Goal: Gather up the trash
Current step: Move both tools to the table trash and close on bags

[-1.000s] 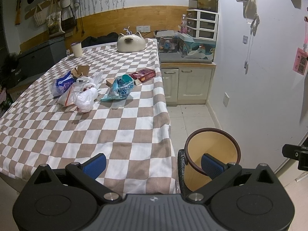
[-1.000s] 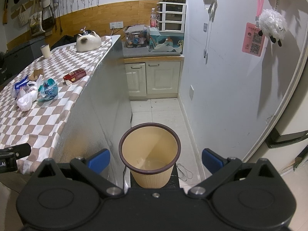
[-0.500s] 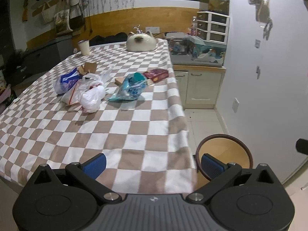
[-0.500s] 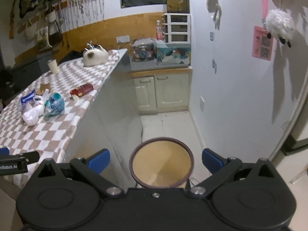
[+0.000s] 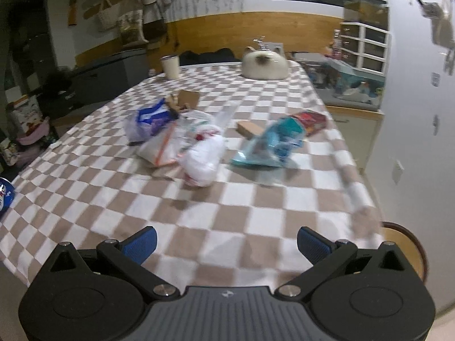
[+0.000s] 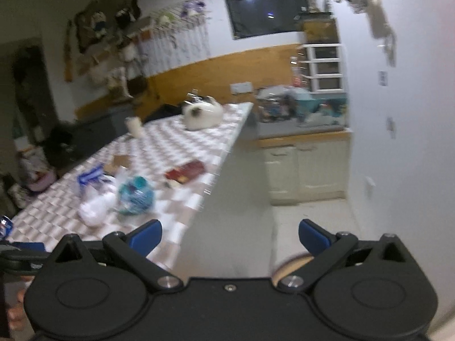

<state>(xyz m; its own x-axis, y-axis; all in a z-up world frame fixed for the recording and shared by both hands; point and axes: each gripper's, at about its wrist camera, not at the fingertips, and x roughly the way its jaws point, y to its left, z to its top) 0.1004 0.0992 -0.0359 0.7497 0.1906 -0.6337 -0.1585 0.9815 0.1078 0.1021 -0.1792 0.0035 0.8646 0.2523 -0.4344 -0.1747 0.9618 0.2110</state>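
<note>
Trash lies on the checkered table (image 5: 227, 207): a white plastic bag (image 5: 203, 160), a teal wrapper (image 5: 268, 145), a blue-and-white bag (image 5: 149, 120), a clear bag (image 5: 162, 147), a red packet (image 5: 310, 119) and cardboard pieces (image 5: 187, 99). The tan bin (image 5: 406, 244) stands on the floor at the table's right end; only its rim shows in the right wrist view (image 6: 293, 264). My left gripper (image 5: 226, 244) is open and empty over the table's near edge. My right gripper (image 6: 229, 237) is open and empty beside the table's end.
A white cat-shaped pot (image 5: 264, 64) and a cup (image 5: 170, 66) stand at the table's far end. A cabinet (image 6: 304, 170) with a cluttered counter stands against the right wall (image 6: 403, 156). A blue can (image 5: 5, 196) lies at the table's left edge.
Both grippers have risen and swung left toward the table. The bin has slid to the lower edge of both views. The trash sits nearer to the left gripper.
</note>
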